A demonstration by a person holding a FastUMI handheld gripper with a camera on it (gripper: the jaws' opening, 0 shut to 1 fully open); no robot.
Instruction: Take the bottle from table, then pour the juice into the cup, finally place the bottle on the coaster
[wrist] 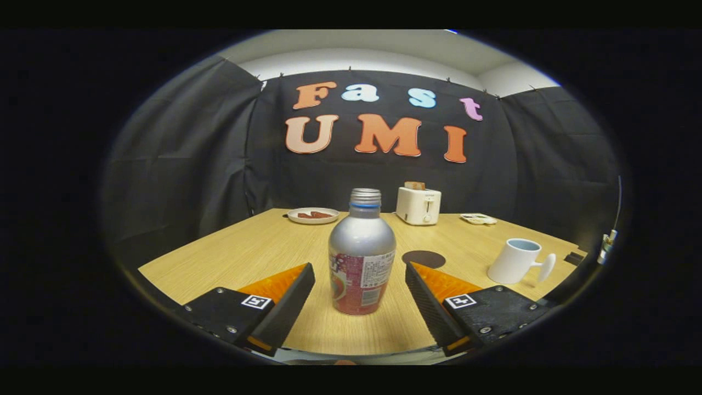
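Note:
A silver bottle (361, 258) with a red label and a screw cap stands upright on the wooden table (241, 252). It is between my two fingers, and a gap remains on each side of it. My gripper (360, 280) is open and touches nothing. A dark round coaster (423, 258) lies flat just behind the bottle, to its right. A white cup (518, 260) with a handle stands further right, beyond the right finger.
A white toaster (418, 205) with toast in it stands at the table's far edge. A white plate (313, 215) with food lies at the far left, and a small flat dish (479, 219) at the far right. Black cloth walls close the booth.

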